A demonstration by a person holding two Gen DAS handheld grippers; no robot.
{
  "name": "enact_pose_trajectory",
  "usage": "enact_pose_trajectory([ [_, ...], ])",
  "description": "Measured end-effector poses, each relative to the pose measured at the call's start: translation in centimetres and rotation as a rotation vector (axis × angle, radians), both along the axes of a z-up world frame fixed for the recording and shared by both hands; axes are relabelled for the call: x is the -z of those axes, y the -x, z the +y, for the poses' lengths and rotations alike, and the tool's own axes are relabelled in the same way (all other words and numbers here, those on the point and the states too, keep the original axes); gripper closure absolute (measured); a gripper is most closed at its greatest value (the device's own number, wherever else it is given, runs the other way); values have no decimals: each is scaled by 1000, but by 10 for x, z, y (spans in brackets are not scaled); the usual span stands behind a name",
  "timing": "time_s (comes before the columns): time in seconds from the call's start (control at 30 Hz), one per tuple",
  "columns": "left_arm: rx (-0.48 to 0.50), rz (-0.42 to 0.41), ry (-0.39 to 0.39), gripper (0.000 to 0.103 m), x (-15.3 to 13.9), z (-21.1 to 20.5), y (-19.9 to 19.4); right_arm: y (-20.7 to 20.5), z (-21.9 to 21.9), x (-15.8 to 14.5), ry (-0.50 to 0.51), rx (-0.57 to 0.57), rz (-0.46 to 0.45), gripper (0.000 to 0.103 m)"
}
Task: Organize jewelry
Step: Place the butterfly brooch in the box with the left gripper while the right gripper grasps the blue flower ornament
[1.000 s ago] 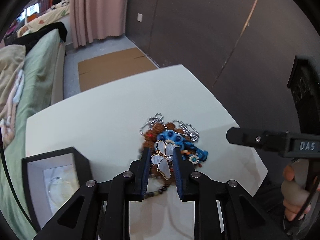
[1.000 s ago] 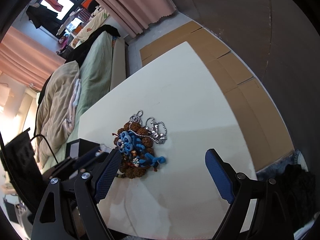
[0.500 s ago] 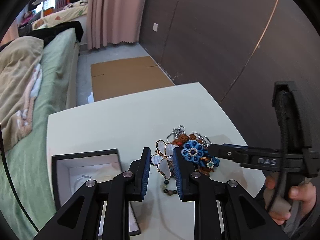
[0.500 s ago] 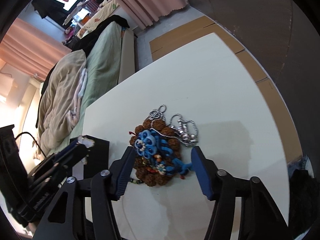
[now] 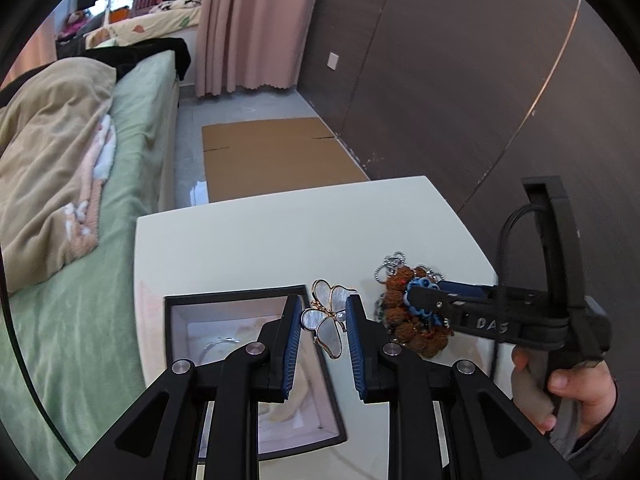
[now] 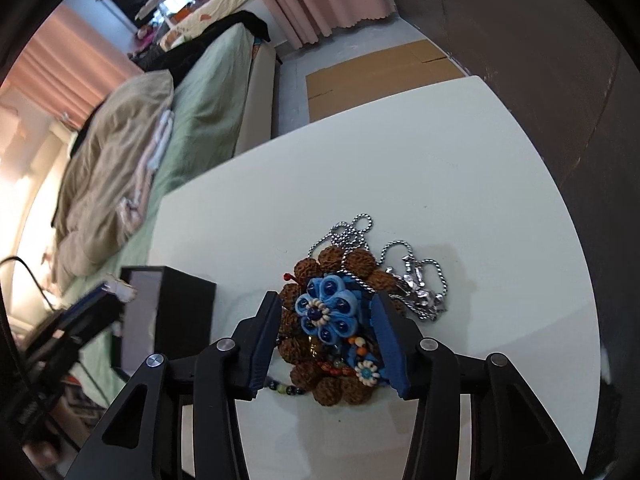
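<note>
My left gripper point(image 5: 323, 322) is shut on a pearly butterfly brooch point(image 5: 326, 320) and holds it over the right edge of an open black jewelry box point(image 5: 240, 364) with a pale lining and a thin ring inside. A pile of jewelry lies on the white table point(image 6: 440, 160): brown seed beads point(image 6: 340, 390), a blue flower piece point(image 6: 327, 314) and a silver ball chain point(image 6: 412, 276). My right gripper point(image 6: 326, 322) has its blue pads on both sides of the blue flower piece, narrowed around it. The pile also shows in the left wrist view point(image 5: 408, 320), partly hidden by the right gripper point(image 5: 460, 308).
The jewelry box point(image 6: 168, 312) stands left of the pile near the table's left edge. A bed with green sheet and beige blanket point(image 5: 60, 168) runs along the left. Flat cardboard point(image 5: 272, 156) lies on the floor beyond the table. A dark wall is to the right.
My left gripper lifted the butterfly brooch off the pile and carried it left over the box. My right gripper moved in on the pile and narrowed around the blue flower piece.
</note>
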State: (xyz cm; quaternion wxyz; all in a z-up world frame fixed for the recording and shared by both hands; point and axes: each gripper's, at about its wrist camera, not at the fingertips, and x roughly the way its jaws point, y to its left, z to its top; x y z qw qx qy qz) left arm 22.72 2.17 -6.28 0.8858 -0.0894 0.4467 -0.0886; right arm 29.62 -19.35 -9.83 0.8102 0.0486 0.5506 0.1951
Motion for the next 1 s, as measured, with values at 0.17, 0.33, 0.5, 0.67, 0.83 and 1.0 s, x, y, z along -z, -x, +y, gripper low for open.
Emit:
enact_pose_trajectory([
  [0.17,-20,4,6,80,0,15,3,4,15,1,144,-33,-68,56],
  [0.33,-37,8,9,80,0,25,5,4,9,1,139,-32,-64,75],
  [0.5,-38,12,6,80,0,28,8,6,-7,-12,21,-11,-61,83],
  [0.67,-37,32,6,80,3,30,9,10,-21,-29,-89,5,-74,83],
  [0.83,-25,48,17,80,7,29,8,15,-22,-47,-190,-4,-103,83],
  [1.0,-70,82,90,65,12,40,1,20,-13,-60,-279,-39,-135,83],
])
